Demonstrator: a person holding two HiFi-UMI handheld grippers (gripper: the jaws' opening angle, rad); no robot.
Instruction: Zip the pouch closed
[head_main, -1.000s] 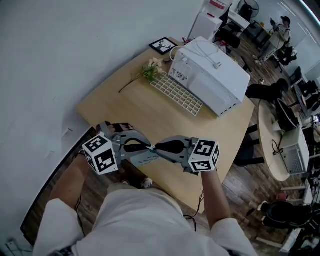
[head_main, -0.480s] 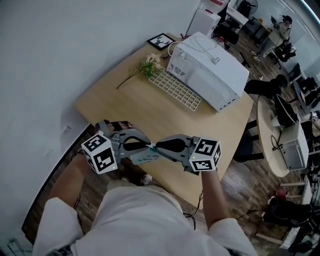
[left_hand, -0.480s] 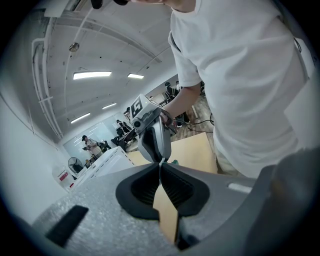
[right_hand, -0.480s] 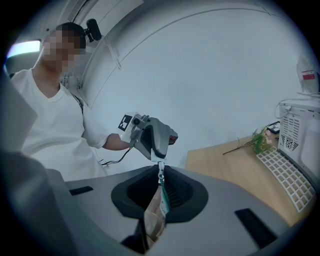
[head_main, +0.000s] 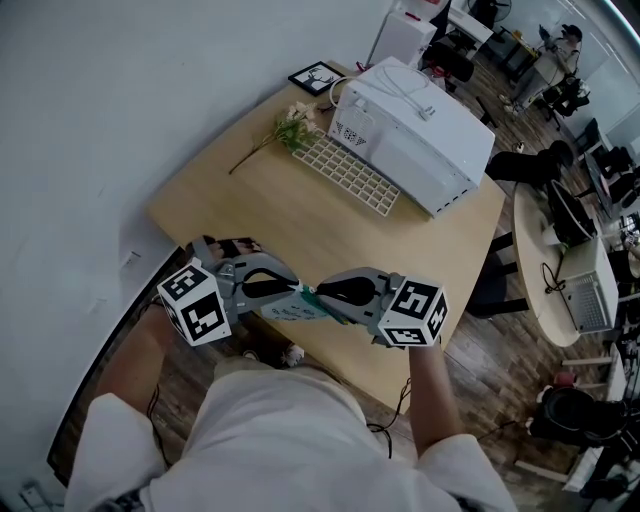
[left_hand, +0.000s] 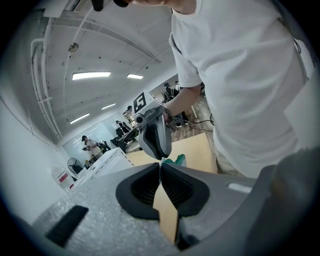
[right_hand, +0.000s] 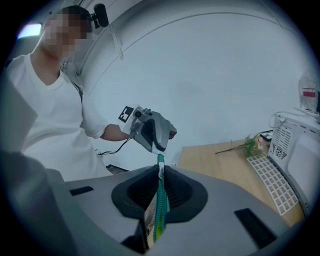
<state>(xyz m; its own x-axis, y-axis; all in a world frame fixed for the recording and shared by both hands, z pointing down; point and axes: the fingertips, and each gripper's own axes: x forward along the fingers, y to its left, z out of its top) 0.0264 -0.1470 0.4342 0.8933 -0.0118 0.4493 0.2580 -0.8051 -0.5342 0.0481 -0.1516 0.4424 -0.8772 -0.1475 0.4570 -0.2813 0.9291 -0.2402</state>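
Observation:
Above the table's near edge the small pale pouch with a green zipper hangs between the two grippers. My left gripper is shut on the pouch's left end, and its jaws meet at the tip. My right gripper faces it from the right, and its jaws are shut on the zipper line. In the right gripper view the zipper runs up from these jaws to the left gripper. In the left gripper view a teal corner of the pouch shows beyond the tips, under the right gripper.
The wooden table stands against a white wall. At its far end lie a white keyboard, a white box-shaped appliance, a flower sprig and a small framed picture. A round table with a laptop stands to the right.
The right gripper has turned a little and drawn slightly to the right. A bit more of the pouch shows between the two tips. The left gripper has stayed put.

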